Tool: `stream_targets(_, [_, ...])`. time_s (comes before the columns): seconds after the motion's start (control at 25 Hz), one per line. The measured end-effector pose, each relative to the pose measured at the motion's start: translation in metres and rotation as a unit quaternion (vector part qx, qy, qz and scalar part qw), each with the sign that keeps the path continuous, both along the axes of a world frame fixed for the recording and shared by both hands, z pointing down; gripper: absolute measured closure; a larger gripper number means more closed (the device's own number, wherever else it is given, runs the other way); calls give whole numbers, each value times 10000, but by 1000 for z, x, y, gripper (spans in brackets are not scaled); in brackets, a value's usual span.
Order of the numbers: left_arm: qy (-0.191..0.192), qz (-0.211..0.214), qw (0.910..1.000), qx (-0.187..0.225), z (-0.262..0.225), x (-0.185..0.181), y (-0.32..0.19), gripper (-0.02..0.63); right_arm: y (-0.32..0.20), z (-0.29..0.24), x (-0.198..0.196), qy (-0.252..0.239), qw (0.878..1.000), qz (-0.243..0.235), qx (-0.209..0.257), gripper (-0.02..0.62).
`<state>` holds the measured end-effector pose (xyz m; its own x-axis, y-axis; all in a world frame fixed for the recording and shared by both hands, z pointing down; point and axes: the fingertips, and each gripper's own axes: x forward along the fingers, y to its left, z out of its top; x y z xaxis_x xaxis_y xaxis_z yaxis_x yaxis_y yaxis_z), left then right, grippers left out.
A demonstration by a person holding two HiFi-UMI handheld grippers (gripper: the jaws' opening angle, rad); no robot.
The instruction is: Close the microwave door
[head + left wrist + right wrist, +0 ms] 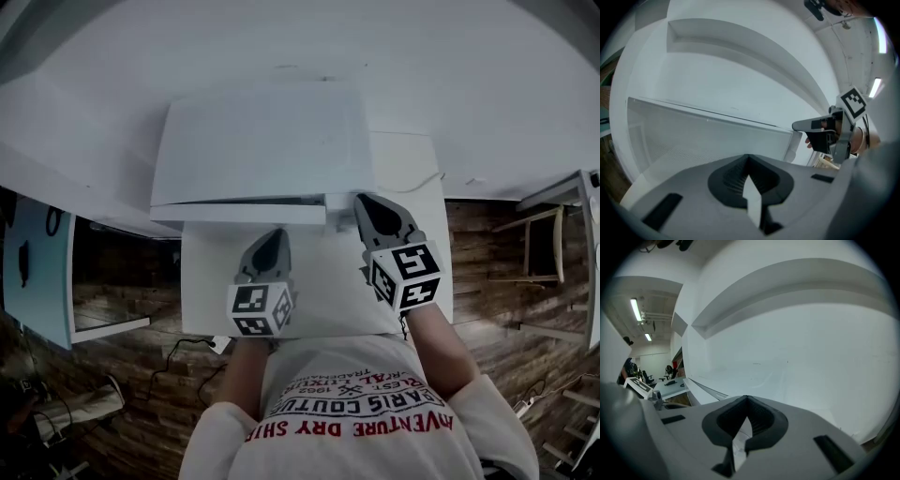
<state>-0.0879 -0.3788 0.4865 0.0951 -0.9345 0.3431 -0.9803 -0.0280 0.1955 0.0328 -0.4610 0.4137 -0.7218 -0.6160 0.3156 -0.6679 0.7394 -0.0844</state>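
Note:
The white microwave stands on a white table, seen from above. Its door shows as a long strip along the front and looks slightly ajar, with its free edge at the right. In the left gripper view the door's meshed window fills the middle. My left gripper is shut and empty, just in front of the door. My right gripper is also shut and empty, with its tip at the microwave's front right corner. That right gripper shows beside the door's free edge in the left gripper view.
The floor around the table is wooden. A pale blue panel stands at the left, a cable trails on the floor, and a light frame stands at the right. A white wall lies behind the microwave.

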Motion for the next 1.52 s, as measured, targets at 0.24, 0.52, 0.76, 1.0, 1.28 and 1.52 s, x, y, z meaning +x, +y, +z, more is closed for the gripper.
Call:
stream_targets(0.24, [98, 66, 9999, 31, -1, -3, -5, 609, -4, -1, -3, 50, 10000, -21, 9, 583])
stream_targets(0.52, [11, 63, 10000, -63, -2, -4, -10, 609, -6, -1, -6, 162, 9996, -196, -143, 583])
stream_targets(0.76, [182, -18, 9998, -70, -1, -5, -15, 609, -5, -1, -6, 58, 9996, -217, -168, 583])
stream_targets(1.0, [131, 146, 9995, -254, -1, -8, -20, 609, -7, -1, -9, -70, 9993, -286, -244, 583])
stream_targets(1.28, [429, 208, 9985, -264, -1, -7, -21, 609, -9, -2, -10, -50, 9997, -133, -196, 583])
stream_targets(1.52, [300, 369, 9988, 112, -25, -4, -15, 609, -6, 0, -10, 319, 9995, 2, -6, 583])
